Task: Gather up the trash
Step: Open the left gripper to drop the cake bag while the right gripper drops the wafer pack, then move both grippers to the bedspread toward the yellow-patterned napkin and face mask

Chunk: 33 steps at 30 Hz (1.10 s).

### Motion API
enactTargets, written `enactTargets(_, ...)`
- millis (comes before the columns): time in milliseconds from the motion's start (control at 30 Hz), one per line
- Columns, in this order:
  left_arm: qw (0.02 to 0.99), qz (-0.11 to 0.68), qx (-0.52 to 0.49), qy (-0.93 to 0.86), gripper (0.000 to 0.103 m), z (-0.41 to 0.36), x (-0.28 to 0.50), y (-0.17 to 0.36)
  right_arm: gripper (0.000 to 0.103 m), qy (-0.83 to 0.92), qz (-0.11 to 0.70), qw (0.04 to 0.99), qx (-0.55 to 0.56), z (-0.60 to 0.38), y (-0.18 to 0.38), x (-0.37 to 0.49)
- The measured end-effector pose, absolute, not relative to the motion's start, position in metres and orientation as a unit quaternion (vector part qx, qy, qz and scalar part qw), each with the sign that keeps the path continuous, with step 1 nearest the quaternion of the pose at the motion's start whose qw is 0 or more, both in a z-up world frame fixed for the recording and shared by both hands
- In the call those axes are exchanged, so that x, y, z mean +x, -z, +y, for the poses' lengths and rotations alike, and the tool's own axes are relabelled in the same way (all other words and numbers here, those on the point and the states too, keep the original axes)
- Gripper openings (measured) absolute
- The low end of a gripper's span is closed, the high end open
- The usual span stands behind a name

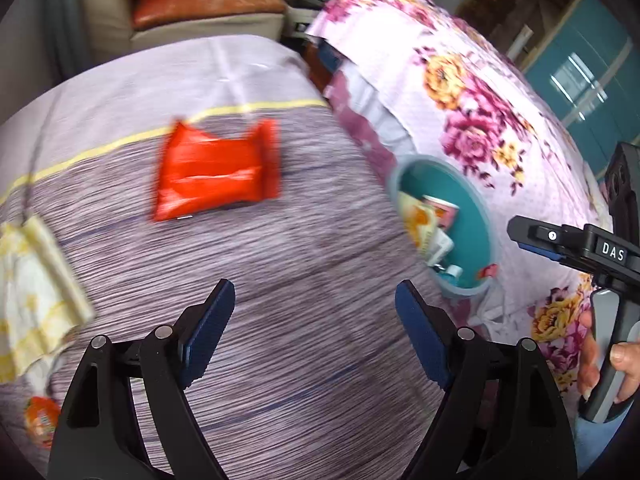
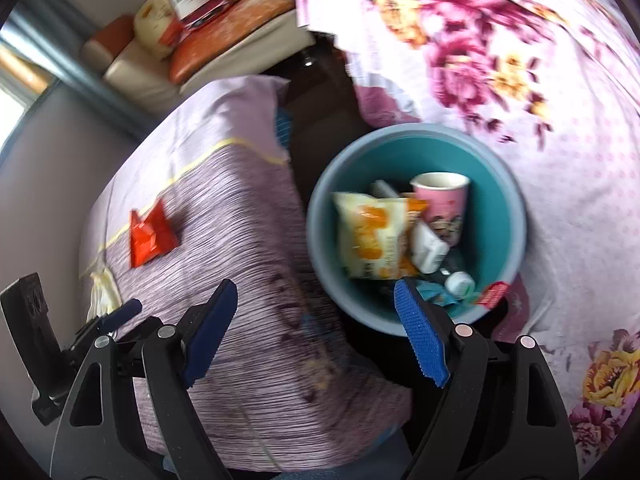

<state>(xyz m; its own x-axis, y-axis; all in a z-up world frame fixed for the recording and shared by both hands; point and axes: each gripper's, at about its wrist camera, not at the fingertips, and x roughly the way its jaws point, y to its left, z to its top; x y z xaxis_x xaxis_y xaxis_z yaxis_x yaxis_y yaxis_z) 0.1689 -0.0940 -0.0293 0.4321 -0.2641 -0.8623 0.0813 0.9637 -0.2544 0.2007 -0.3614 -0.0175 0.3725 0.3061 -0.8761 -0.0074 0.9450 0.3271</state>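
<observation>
One crinkled red-orange plastic wrapper (image 1: 218, 172) is lying flat on the striped mauve bedspread (image 1: 280, 300), just below the thin yellow line woven across it; in the right wrist view the same wrapper (image 2: 150, 236) is seen well to the left of the bin. A pale yellow-and-white crumpled packet (image 1: 36, 292) is resting near the left edge of the bedspread, and a small orange printed scrap (image 1: 40, 420) is showing lower down (too blurred to be read).

The round teal plastic bin with a grey-blue rim (image 2: 496, 216) is standing between the striped bed and the pink floral quilt (image 2: 520, 60). Inside it are being held a yellow-and-orange snack bag (image 2: 372, 236), a pink printed paper cup (image 2: 444, 204) lying tilted, a white squarish container (image 2: 428, 248) and a small white bottle cap end (image 2: 460, 282); a red scrap (image 2: 492, 292) is lying against the inner wall.

The left gripper (image 1: 314, 324) is being held above the bedspread, its blue-padded jaws spread wide with nothing between them. The right gripper (image 2: 316, 328) is likewise being held released and empty, its right pad overlapping the near rim of the bin. Beyond the beds, a cream sofa with orange cushions (image 1: 200, 8) is being glimpsed.
</observation>
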Motion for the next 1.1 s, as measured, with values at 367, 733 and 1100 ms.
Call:
enactTargets(367,0.863,0.487,-0.128,0.037,0.083,0.027,0.117,0.013,0.077,-0.175,0.568,0.803,0.043,-0.232,0.012,0.198)
enactTargets(733,0.864,0.474,-0.169,-0.013,0.083,0.144,0.073,0.028,0.077,-0.271,0.590,0.759,-0.046,-0.082,0.029,0.201)
enactTargets(1100,0.852,0.490,-0.186,0.006,0.083,0.175,0.066,0.052,0.071,-0.327,0.598,0.724,-0.107,0.032,0.059,0.210)
